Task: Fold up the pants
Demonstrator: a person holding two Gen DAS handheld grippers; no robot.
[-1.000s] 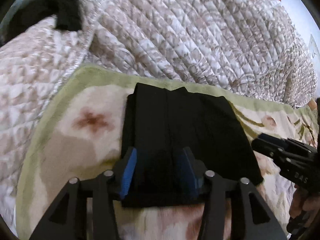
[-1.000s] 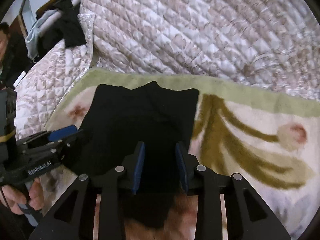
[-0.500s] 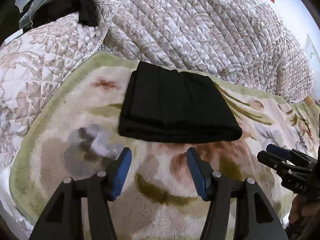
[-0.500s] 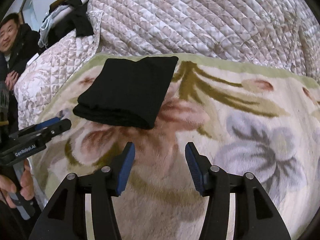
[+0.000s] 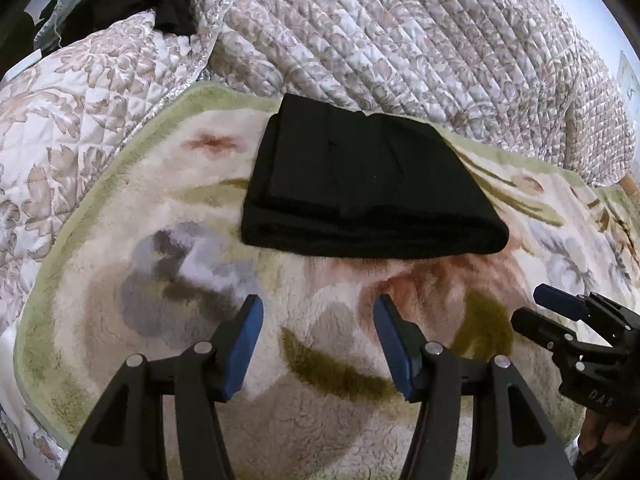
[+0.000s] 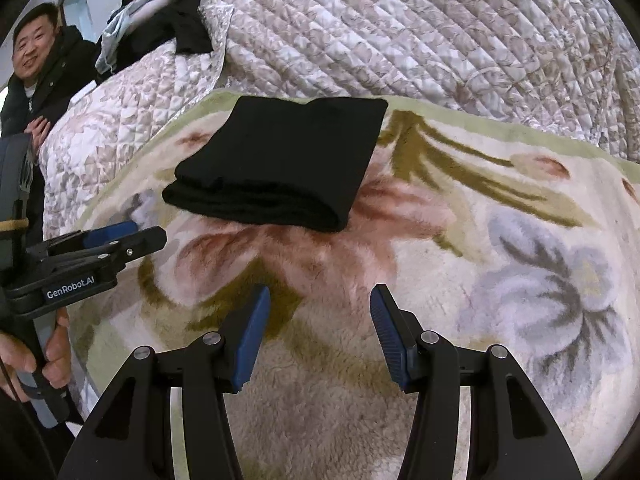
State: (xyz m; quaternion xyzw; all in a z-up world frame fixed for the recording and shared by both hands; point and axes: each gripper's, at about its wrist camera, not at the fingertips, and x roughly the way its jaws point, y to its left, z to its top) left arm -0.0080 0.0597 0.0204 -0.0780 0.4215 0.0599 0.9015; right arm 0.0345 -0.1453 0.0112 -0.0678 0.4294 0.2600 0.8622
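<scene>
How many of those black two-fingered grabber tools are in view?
2. The left gripper and the right gripper both hang open over the flowered blanket, short of the folded black pants.

The black pants (image 5: 368, 184) are lying folded into a compact, roughly rectangular bundle of several layers, resting flat on the fleecy floral blanket (image 5: 320, 320) close to its pale green far border. The thick rounded fold is facing the cameras, with stacked edges showing at the bundle's left end, and faint creases are running across the top layer. Nothing is touching the bundle, and its far edge is sitting just before the quilted bedspread (image 5: 400, 40).
</scene>
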